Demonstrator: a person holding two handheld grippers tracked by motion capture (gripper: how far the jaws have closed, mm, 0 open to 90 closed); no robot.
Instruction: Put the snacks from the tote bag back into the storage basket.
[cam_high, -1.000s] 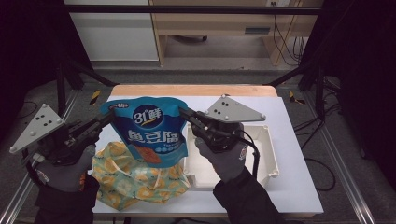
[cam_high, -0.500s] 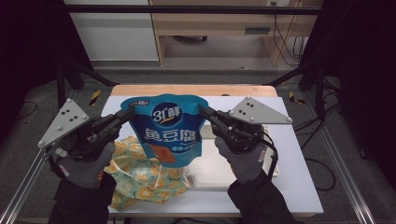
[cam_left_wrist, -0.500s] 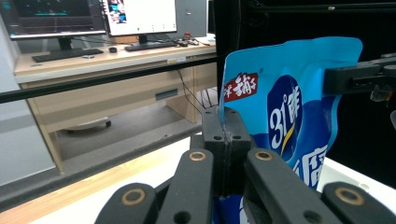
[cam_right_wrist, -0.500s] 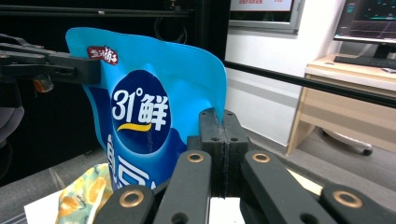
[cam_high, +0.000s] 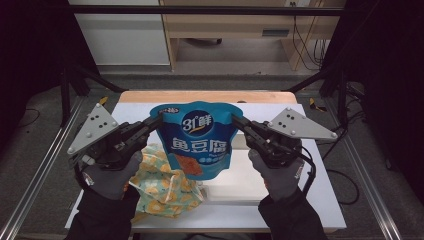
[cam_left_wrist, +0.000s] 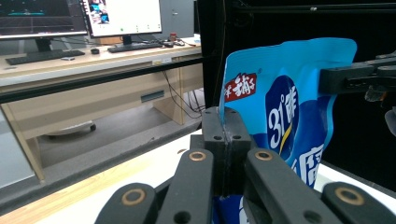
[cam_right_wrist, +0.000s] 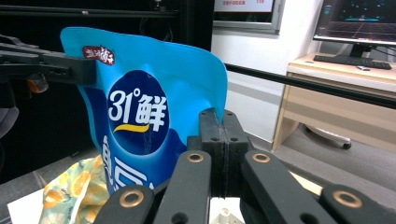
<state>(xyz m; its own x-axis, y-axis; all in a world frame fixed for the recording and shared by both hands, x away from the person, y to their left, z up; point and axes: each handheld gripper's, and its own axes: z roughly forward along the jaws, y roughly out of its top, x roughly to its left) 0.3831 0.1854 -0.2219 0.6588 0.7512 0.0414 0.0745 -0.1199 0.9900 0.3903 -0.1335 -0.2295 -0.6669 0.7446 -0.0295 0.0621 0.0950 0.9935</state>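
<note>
Above the worktop (cam_high: 310, 200), my left gripper (cam_high: 156, 121) and right gripper (cam_high: 237, 121) pinch the blue pouch (cam_high: 196, 142) by thin edges, so uneven pulling could slip it free.

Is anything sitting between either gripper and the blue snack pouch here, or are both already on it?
Nothing visible stands between them. The left gripper is shut on the blue pouch's left edge, the right gripper on its right edge, holding it upright above the patterned cloth bag and white tray.
</note>
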